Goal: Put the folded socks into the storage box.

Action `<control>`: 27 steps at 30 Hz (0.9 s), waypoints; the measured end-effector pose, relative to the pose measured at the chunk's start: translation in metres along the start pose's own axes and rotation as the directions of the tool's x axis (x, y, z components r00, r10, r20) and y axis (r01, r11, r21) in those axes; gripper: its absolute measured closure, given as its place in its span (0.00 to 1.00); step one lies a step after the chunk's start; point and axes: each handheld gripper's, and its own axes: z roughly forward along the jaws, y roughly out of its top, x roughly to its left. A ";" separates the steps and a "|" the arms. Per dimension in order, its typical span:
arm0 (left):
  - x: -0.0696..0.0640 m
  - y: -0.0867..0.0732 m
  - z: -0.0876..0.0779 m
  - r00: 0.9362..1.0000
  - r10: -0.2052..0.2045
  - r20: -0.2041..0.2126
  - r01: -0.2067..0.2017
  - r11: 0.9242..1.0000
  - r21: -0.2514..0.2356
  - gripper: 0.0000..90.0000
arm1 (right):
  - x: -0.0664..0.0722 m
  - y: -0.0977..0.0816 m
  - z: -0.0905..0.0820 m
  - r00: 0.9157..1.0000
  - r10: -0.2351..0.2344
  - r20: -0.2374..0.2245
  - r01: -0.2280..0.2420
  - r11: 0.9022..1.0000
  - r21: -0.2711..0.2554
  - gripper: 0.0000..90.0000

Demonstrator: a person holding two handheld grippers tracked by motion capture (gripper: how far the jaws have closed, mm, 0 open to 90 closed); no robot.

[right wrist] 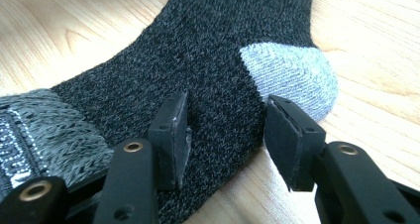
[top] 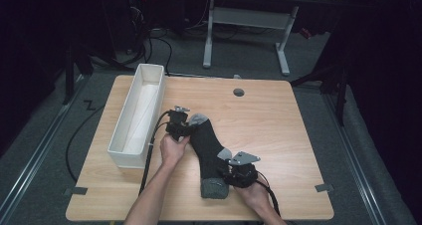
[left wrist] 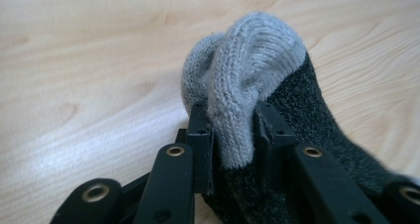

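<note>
At the left of the table (top: 259, 110), a white bin (top: 137, 118) stands with nothing seen inside. Beside it, the grey toe of the sock (left wrist: 257, 60) is pinched between the pads of the left gripper (top: 178, 121). The sock (top: 209, 150) lies flat on the wood. Its edge near the heel is clamped by the right gripper (right wrist: 225, 135). Gripping looks done; any lifting or stowing is judged outstanding.

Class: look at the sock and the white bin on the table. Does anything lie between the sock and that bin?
Nothing loose does. The left gripper itself, shut on the sock's grey toe, and its hand sit between the sock and the white bin; otherwise bare wooden table.
</note>
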 end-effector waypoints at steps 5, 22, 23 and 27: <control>-0.009 0.006 -0.012 0.999 -0.004 0.054 0.005 1.000 -0.025 0.80 | -0.001 0.003 0.000 1.000 -0.005 -0.008 0.006 1.000 0.017 0.60; -0.029 0.007 -0.029 0.984 0.008 0.176 -0.001 0.999 -0.039 0.81 | 0.004 0.047 0.012 0.996 0.011 -0.091 -0.014 0.999 -0.038 0.86; -0.031 0.007 -0.030 0.983 0.015 0.183 -0.008 0.999 -0.037 0.81 | 0.004 0.048 0.015 0.996 0.011 -0.091 -0.014 0.999 -0.034 0.86; -0.041 0.009 -0.037 0.974 0.038 0.224 -0.032 0.999 -0.034 0.81 | 0.005 0.049 0.028 0.996 0.013 -0.087 -0.013 1.000 0.002 0.85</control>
